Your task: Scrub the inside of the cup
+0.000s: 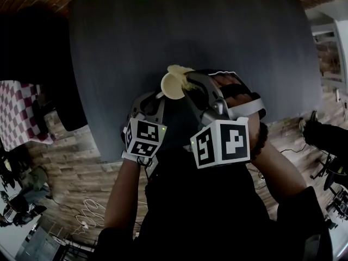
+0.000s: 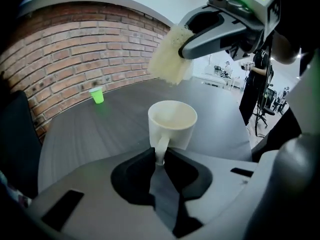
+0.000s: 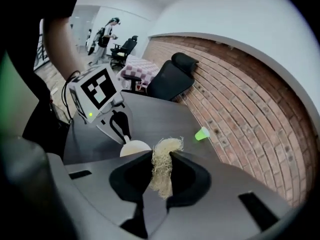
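Left gripper (image 2: 159, 158) clamped on cup (image 2: 172, 121) handle over dark table (image 1: 217, 48), right gripper (image 3: 161, 159) pinching fibrous scrubber (image 3: 162, 173) above it, green cup (image 2: 97, 95) at far edge by brick wall (image 2: 75, 49) (checkered cloth (image 3: 134, 66) shows in right gripper view, not left).

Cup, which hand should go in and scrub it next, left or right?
Right. The right tool is shut on the scrubber just above the cup; the left tool is busy holding its handle.
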### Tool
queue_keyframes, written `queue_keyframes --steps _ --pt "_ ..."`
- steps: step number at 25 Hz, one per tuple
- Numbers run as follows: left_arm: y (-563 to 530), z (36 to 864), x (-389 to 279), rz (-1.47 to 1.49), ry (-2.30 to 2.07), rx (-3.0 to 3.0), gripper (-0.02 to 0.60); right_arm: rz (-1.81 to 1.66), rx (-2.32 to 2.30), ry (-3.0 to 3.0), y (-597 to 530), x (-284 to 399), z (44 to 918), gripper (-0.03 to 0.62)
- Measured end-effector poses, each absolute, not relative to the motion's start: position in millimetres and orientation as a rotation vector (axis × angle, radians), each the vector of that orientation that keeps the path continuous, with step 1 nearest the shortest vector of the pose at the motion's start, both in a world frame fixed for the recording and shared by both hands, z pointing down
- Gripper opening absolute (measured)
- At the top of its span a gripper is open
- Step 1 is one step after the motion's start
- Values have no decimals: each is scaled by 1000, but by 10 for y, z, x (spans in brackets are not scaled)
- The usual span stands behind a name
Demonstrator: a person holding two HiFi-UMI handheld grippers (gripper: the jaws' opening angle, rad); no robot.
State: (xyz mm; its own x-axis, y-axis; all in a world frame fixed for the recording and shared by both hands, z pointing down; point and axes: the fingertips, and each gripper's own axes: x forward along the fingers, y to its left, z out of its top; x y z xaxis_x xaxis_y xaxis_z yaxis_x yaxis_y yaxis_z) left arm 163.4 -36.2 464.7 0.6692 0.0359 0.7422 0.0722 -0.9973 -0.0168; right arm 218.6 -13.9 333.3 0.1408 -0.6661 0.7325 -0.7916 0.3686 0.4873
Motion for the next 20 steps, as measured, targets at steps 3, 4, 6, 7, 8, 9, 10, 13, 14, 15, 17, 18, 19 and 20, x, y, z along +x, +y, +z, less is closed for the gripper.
queue_keyframes --steps 3,4,6,7,8,9,10,13,14,15,17,18,19,20 --pt "-313 4635 1615 -1265 -95 -2822 69 244 1261 -1624 -70 2050 3476 83" --pt "-295 4634 1607 -1267 -96 -2820 69 257 1205 -1625 -62 1990 3598 83" --pt "-260 4610 1602 -1264 -99 -2815 69 255 1085 -1604 -81 1909 3857 83" --pt "-241 4588 1607 -1261 -101 -2810 69 258 1032 -1591 -103 1890 3974 83" --pt "-222 4566 1616 -1259 -104 -2803 69 272 989 -1582 -128 1881 4081 83" --pt "-201 4552 1629 -1257 -107 -2797 69 294 954 -1574 -149 1885 4182 83" --pt "-175 4548 1644 -1256 -110 -2793 69 316 926 -1562 -160 1902 4276 83" --pt "-71 4550 1678 -1251 -108 -2803 69 337 878 -1515 -153 1994 4456 83" --pt "-48 4547 1678 -1249 -103 -2810 69 334 876 -1511 -153 2010 4468 83" --pt "-41 4542 1671 -1247 -102 -2814 69 330 883 -1511 -157 2013 4461 83" --pt "-50 4539 1649 -1242 -116 -2811 69 311 912 -1511 -158 1995 4399 83" --pt "-57 4540 1643 -1239 -124 -2809 69 295 928 -1510 -153 1986 4344 83" --pt "-64 4542 1641 -1236 -127 -2811 69 276 944 -1512 -149 1982 4275 83" --pt "-69 4546 1640 -1233 -122 -2817 69 258 960 -1518 -145 1984 4192 83"
